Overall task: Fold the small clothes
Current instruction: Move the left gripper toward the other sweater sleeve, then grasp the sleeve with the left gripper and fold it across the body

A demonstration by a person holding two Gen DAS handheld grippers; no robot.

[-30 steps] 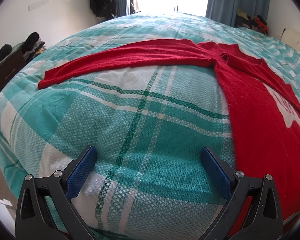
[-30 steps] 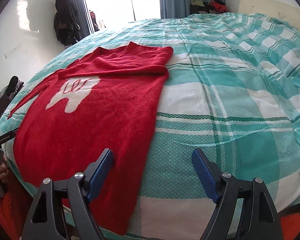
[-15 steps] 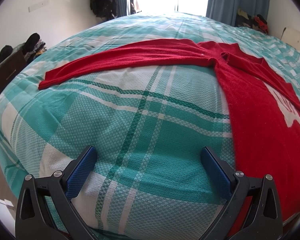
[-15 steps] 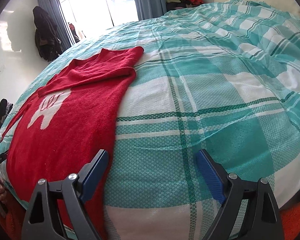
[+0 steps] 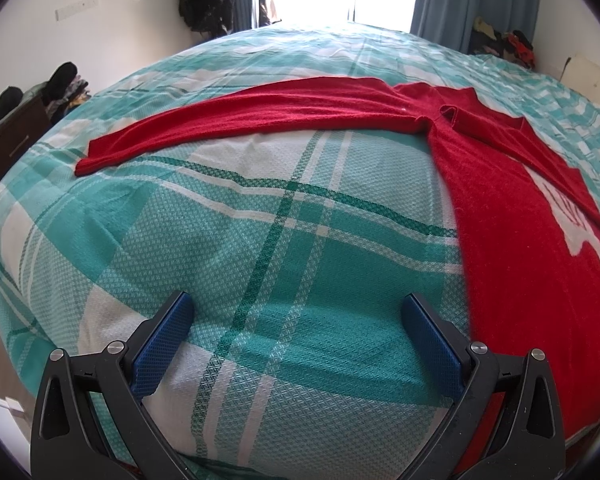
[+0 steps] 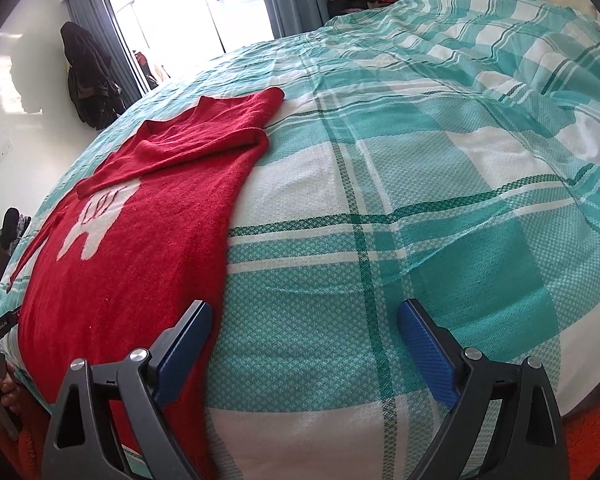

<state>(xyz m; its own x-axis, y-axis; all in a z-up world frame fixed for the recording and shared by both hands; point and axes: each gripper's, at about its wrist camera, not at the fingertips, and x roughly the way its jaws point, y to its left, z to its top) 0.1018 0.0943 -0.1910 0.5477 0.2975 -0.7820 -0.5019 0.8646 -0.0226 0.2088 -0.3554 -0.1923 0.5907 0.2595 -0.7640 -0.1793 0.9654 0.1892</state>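
Sweater: a red sweater (image 5: 512,208) with a white motif on its front lies flat on the bed, hem toward the near edge
Far sleeve: in the right wrist view the sweater (image 6: 148,216) has one sleeve folded across the chest, its cuff lying just above the white motif
Outstretched sleeve: the other sleeve (image 5: 236,128) runs straight out to the side across the plaid, cuff well apart from the body
Bed: a teal, white and green plaid cover (image 5: 268,240) spreads under the garment, lightly creased toward the far side (image 6: 440,184)
Left gripper: the left gripper (image 5: 298,322) hovers over bare plaid just beside the sweater's side edge, jaws spread wide, nothing between the blue pads
Right gripper: the right gripper (image 6: 304,326) sits near the bed's front edge, jaws parted and holding nothing, one finger over the sweater's hem area and the other over plaid
Room: blue curtains (image 5: 472,0) frame a bright window; dark coats (image 6: 88,80) hang on the white wall
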